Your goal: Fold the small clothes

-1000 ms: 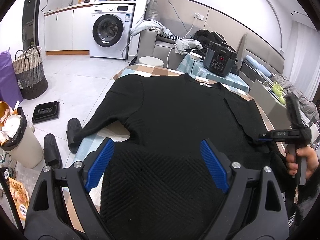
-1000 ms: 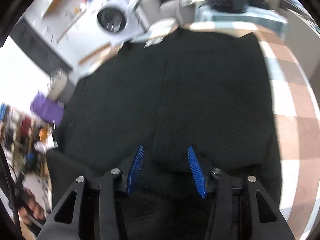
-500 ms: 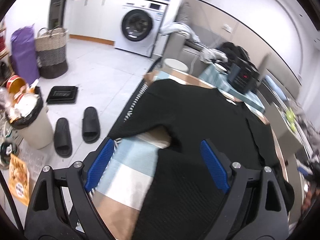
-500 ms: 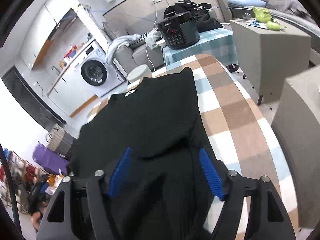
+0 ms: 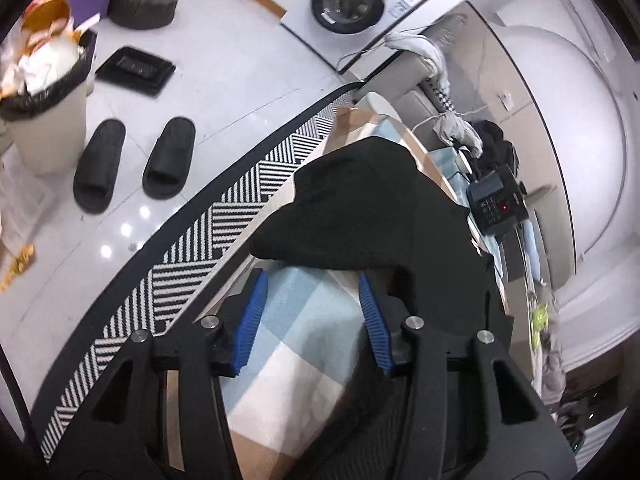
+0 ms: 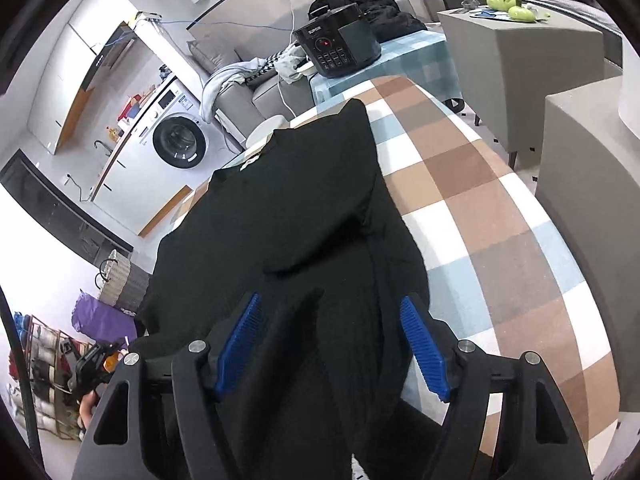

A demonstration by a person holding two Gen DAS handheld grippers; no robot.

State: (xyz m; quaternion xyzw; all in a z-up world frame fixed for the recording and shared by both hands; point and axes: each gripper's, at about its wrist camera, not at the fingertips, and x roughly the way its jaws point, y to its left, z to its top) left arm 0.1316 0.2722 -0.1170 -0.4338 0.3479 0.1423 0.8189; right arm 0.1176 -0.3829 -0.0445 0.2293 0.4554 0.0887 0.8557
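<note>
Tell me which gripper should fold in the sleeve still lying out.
Left. The left gripper, fingers just closing over bare tablecloth, sits at that sleeve's edge. The right gripper, just opened and empty, hovers over the sweater's body beside the already folded sleeve.

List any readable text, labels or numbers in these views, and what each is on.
No text can be read for certain.
Pressure cooker: a short brand word above the red display, too blurred to read; its button labels are too small.
Washing machine: panel markings and a door sticker, too small.
Black sweater: a white neck label, nothing legible.
</note>
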